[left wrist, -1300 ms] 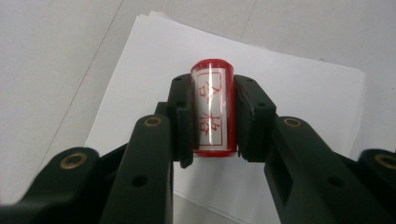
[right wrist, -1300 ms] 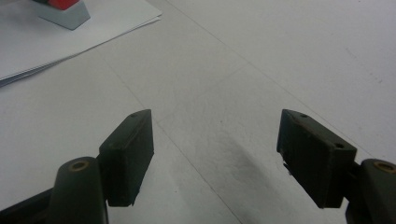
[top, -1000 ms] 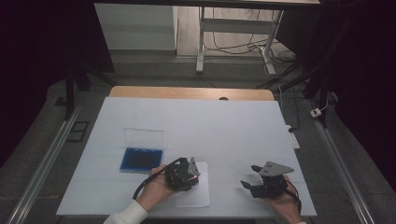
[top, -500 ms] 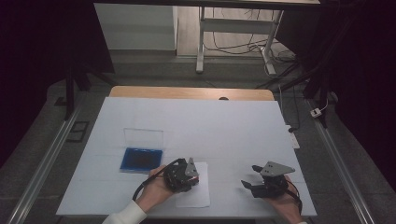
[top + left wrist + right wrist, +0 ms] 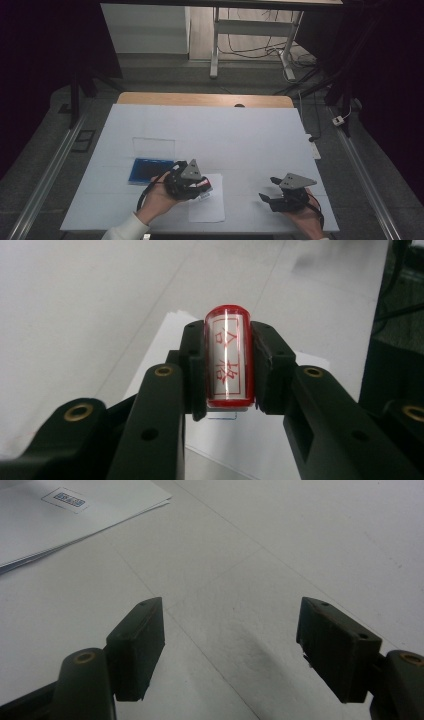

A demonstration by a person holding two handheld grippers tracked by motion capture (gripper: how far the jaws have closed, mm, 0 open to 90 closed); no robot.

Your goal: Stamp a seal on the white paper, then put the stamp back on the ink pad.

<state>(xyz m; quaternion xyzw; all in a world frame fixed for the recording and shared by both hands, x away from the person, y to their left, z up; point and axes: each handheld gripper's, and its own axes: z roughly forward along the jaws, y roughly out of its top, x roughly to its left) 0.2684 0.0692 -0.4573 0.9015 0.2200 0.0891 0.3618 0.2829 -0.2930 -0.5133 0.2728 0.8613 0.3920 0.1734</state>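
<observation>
while the left gripper (image 5: 227, 365) clamped the red stamp (image 5: 228, 356) above the paper sheet (image 5: 206, 204), no impression was visible; right gripper (image 5: 230, 645), beside that sheet, gaped wide, empty.

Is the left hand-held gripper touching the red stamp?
Touching. In the left gripper view, the left hand-held gripper has both black jaws pressed against the sides of the red stamp, with no gap on either side.

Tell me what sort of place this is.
Probably a lab or workshop set up for recording: a white-covered table on a bare floor, loose cables behind it, dark surroundings. The left gripper holds a red stamp over paper.
</observation>
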